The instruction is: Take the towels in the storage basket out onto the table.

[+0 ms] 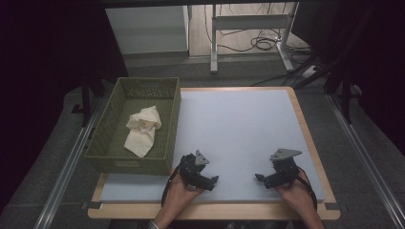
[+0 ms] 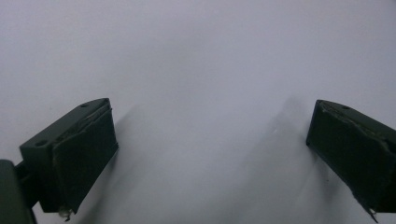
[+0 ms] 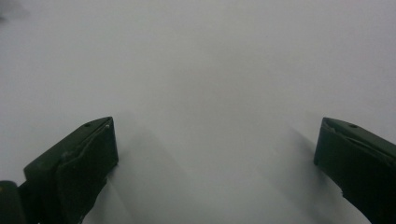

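High view: the left gripper and the right gripper rest low over the pale mat, near its front edge, each in one of the person's hands, their tips turned toward one another. Neither touches any object. The nearest object is a crumpled cream cloth; it lies inside the green woven basket, which stands just beside the left gripper, on its outer side and beyond it. The right gripper is well apart from the basket.

Left gripper view: the jaws stand wide apart, with bare mat between and ahead of them. Nothing is held. One pad shows frayed edging at its lower corner. The jaw shadows fall close against the surface, so the gripper appears low over the mat; contact cannot be confirmed.

Right gripper view: the jaws stand equally wide, over bare mat. Nothing is gripped or touched, as far as can be seen.

Assessment: both tools sit idle and empty, and the cloth lies fully within the basket. Judged from this layout, the step in hand is either a start or a finish position; which one cannot be determined. If the cloth is to be handled, the left gripper would need to lift, swing outward over the basket rim and descend on the cloth with jaws kept wide, clear of the woven wall.
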`<state>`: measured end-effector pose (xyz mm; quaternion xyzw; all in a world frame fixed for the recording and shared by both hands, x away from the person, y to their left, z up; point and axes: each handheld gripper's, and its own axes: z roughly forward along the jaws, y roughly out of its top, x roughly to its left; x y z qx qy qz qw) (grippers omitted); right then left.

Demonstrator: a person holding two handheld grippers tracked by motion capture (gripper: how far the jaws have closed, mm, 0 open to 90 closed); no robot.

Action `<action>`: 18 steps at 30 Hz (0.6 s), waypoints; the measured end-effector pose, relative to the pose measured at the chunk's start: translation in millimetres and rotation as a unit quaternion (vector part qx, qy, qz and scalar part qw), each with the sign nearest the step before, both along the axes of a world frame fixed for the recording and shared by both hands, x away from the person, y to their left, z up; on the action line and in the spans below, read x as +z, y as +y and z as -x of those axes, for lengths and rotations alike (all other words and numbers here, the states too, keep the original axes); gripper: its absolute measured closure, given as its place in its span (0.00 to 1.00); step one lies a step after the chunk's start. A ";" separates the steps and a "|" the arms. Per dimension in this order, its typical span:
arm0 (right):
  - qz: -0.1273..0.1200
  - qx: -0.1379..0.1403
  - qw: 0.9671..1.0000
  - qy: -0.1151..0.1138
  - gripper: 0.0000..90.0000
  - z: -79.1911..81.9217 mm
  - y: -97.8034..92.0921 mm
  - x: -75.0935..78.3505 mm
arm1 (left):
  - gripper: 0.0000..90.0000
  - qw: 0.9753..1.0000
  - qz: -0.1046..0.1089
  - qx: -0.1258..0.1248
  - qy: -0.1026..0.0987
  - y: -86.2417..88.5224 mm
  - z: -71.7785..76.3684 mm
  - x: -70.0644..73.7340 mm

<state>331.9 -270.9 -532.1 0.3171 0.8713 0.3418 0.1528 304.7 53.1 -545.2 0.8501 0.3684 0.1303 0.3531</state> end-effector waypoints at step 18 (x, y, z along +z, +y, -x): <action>0.003 0.001 1.000 -0.007 0.00 1.5 0.2 0.2 | 0.02 1.000 0.000 0.000 0.000 0.1 -0.1 0.0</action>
